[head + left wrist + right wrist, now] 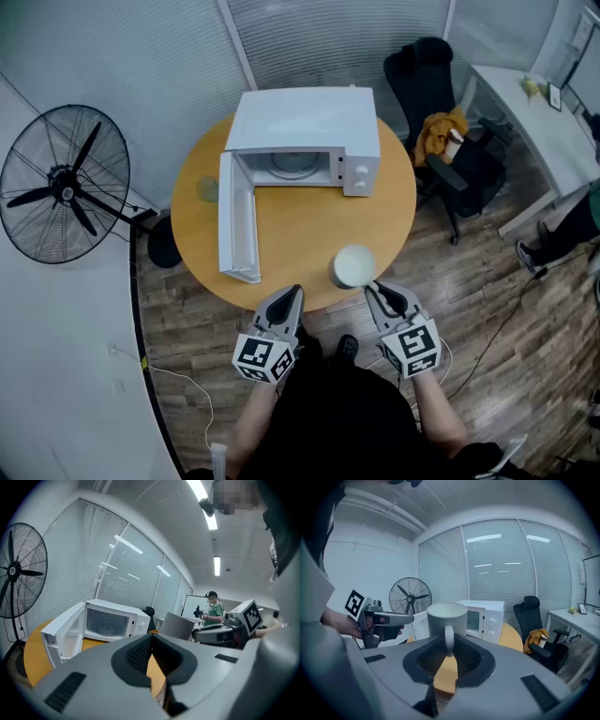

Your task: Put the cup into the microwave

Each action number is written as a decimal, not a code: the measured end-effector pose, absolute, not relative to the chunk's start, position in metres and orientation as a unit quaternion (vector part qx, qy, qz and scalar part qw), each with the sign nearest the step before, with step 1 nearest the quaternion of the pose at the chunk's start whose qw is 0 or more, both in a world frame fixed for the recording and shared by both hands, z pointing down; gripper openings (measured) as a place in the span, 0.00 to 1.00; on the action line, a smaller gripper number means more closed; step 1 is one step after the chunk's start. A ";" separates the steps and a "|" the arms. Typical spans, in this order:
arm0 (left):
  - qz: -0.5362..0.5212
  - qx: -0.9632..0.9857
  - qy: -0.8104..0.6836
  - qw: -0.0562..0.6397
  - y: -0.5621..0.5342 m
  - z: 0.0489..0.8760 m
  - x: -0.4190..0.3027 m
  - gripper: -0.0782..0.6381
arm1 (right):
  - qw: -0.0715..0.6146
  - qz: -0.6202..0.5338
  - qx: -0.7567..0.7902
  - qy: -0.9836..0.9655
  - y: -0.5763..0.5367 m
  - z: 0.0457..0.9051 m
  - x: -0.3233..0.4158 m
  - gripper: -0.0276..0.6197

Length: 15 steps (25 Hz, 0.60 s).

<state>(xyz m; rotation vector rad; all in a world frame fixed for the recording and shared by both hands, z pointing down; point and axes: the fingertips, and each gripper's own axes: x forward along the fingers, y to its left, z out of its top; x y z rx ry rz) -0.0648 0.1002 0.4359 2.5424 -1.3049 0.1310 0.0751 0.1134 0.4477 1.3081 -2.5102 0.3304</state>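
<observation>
Head view and both gripper views. The right gripper [448, 645] has its jaws closed on the handle [449, 639] of the cup [446, 616]. The handle stands upright between the two ribbed pads at their tips, with no gap visible on either side. The cup body sits just beyond the jaw tips, upright, with its mouth up. It rests on the round table [300, 234] near the table's near edge.

The left gripper [151, 637] has its jaws together at the tips, with nothing between them. Only bare tabletop shows through the slit behind the tips. In the head view these jaws lie at the table's near edge, level with the right jaws and to their left.

The microwave [305, 122] stands well beyond both pairs of jaws on the far half of the table. It lies ahead and left of the left jaws, and behind the cup and slightly right of the right jaws. Its door [236, 216] is swung fully open towards the near edge, ahead of the left jaws. The turntable [107, 629] is visible inside the cavity.

A fan [64, 183] stands on the floor far to the left of both jaws.
</observation>
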 end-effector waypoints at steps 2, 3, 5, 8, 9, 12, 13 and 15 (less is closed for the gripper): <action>0.045 0.881 -0.450 0.140 0.103 0.435 -0.065 0.10 | 0.148 0.114 0.454 -0.871 0.116 0.446 0.074 0.13; 0.045 0.881 -0.449 0.141 0.105 0.435 -0.064 0.10 | 0.149 0.113 0.454 -0.871 0.117 0.446 0.074 0.13; 0.045 0.882 -0.448 0.141 0.106 0.435 -0.064 0.10 | 0.150 0.112 0.454 -0.871 0.118 0.446 0.073 0.13; 0.046 0.883 -0.446 0.141 0.108 0.435 -0.063 0.10 | 0.148 0.115 0.452 -0.872 0.119 0.446 0.073 0.13; 0.047 0.883 -0.446 0.141 0.108 0.435 -0.062 0.10 | 0.146 0.118 0.451 -0.872 0.120 0.446 0.073 0.13; 0.049 0.884 -0.443 0.139 0.110 0.435 -0.058 0.10 | 0.139 0.123 0.452 -0.872 0.121 0.446 0.074 0.13; 0.050 0.885 -0.442 0.139 0.110 0.435 -0.057 0.10 | 0.139 0.123 0.452 -0.872 0.121 0.446 0.075 0.13; 0.050 0.885 -0.442 0.140 0.111 0.435 -0.055 0.10 | 0.140 0.122 0.451 -0.873 0.122 0.447 0.076 0.13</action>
